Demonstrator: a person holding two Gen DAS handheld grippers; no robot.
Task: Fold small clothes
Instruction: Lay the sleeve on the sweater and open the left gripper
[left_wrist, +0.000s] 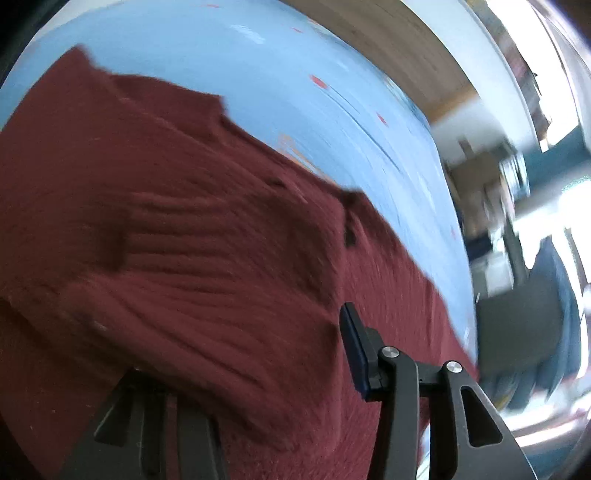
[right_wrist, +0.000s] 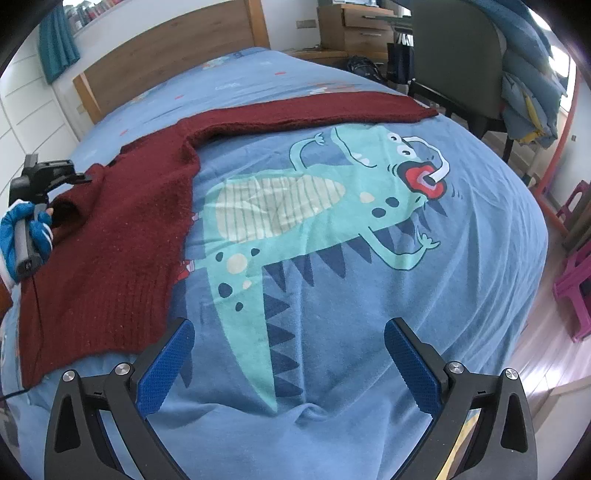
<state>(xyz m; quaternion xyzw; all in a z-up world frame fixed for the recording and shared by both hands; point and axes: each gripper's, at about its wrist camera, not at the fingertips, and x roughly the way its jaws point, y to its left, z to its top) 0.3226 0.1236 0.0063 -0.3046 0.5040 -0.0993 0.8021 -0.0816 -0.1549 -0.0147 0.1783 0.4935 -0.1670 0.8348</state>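
A dark red knitted sweater (left_wrist: 184, 221) fills the blurred left wrist view, lying on the blue dinosaur duvet (left_wrist: 277, 74). My left gripper (left_wrist: 251, 354) stands open over it. Its right finger's blue pad (left_wrist: 352, 347) is bare, and a fold of the knit drapes over and hides the left finger. In the right wrist view the sweater (right_wrist: 129, 221) lies at the left with one sleeve (right_wrist: 314, 107) stretched out to the right. A hand in a blue glove (right_wrist: 26, 229) holds the left tool at the sweater's far left edge. My right gripper (right_wrist: 288, 339) hangs open above the duvet (right_wrist: 369, 295), holding nothing.
A wooden headboard (right_wrist: 166, 48) closes the bed's far end. A dark chair (right_wrist: 454, 55) draped with blue clothes stands at the far right beside wooden drawers (right_wrist: 354, 26). Pink stools (right_wrist: 576, 280) stand on the floor past the bed's right edge.
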